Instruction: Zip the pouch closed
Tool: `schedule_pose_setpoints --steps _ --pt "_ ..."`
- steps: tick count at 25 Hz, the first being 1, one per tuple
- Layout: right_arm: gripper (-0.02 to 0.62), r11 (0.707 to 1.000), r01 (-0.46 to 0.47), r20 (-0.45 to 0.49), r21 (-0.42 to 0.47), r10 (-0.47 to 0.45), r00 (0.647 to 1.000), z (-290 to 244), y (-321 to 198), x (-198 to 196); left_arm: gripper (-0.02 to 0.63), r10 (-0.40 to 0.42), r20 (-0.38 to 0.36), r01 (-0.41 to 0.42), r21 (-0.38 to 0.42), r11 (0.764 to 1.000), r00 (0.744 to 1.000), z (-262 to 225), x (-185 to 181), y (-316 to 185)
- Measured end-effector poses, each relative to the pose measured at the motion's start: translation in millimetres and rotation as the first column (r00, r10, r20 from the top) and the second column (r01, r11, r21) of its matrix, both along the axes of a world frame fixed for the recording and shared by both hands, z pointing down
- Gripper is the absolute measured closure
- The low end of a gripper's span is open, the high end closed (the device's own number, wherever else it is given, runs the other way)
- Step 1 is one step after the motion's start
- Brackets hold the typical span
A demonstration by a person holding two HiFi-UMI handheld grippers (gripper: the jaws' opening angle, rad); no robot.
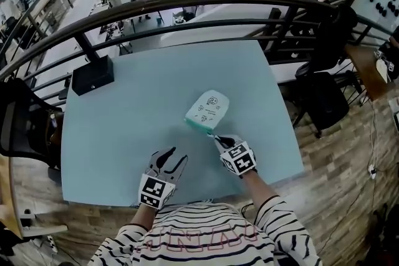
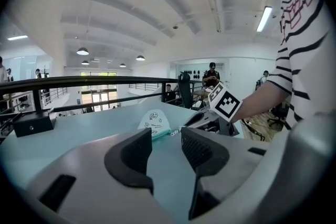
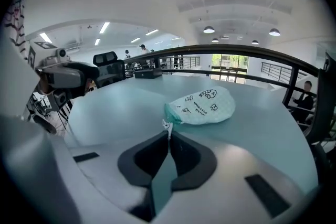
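A pale mint pouch (image 1: 207,110) with small black drawings lies on the light blue table (image 1: 124,134), its teal zip edge facing me. My right gripper (image 1: 217,138) is at the pouch's near corner, jaws together on the small white zipper pull (image 3: 167,126), with the pouch (image 3: 202,105) just beyond the tips. My left gripper (image 1: 174,157) hovers open over bare table to the left, nothing between its fingers. In the left gripper view (image 2: 167,152) the pouch (image 2: 154,122) lies ahead, apart from the jaws, and the right gripper (image 2: 210,120) sits beside it.
A black box (image 1: 92,75) stands at the table's far left corner. A dark curved railing (image 1: 206,6) runs behind the far edge. A black chair (image 1: 25,121) is left of the table, and another chair (image 1: 327,99) stands to the right.
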State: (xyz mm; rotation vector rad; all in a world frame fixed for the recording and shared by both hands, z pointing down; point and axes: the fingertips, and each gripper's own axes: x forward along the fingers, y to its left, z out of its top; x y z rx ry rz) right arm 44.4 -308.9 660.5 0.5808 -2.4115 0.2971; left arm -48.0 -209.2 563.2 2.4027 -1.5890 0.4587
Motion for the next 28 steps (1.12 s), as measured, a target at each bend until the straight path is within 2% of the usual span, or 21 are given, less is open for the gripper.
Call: schedule_pose_setpoints --steps 4,13,17,24,28 --pt "0.558 0.999 0.042 0.041 -0.026 -0.041 0.998 -17.8 13.0 1.6 0.437 0.073 0.043 -0.073 -0.003 0.997 0.996 9.8 16.5 -13.7" --pt "0.558 0.992 0.126 0.105 -0.022 -0.123 0.987 -50.9 43.8 6.9 0.436 0.213 0.050 -0.210 -0.059 0.976 0.976 38.3 63.1 -30.0" --pt "0.558 0.989 0.143 0.119 -0.020 -0.140 0.983 -54.7 54.2 9.1 0.422 0.245 -0.014 -0.245 -0.091 0.965 0.970 48.3 78.4 -33.0" --pt "0.558 0.990 0.138 0.130 -0.022 -0.134 0.982 -53.1 56.7 16.7 0.417 0.256 -0.189 -0.278 -0.102 0.955 0.948 47.8 97.5 -41.6" --pt "0.558 0.992 0.128 0.139 -0.022 -0.123 0.983 -53.1 54.0 20.4 0.426 0.259 -0.237 -0.290 -0.103 0.952 0.936 47.4 103.1 -41.9"
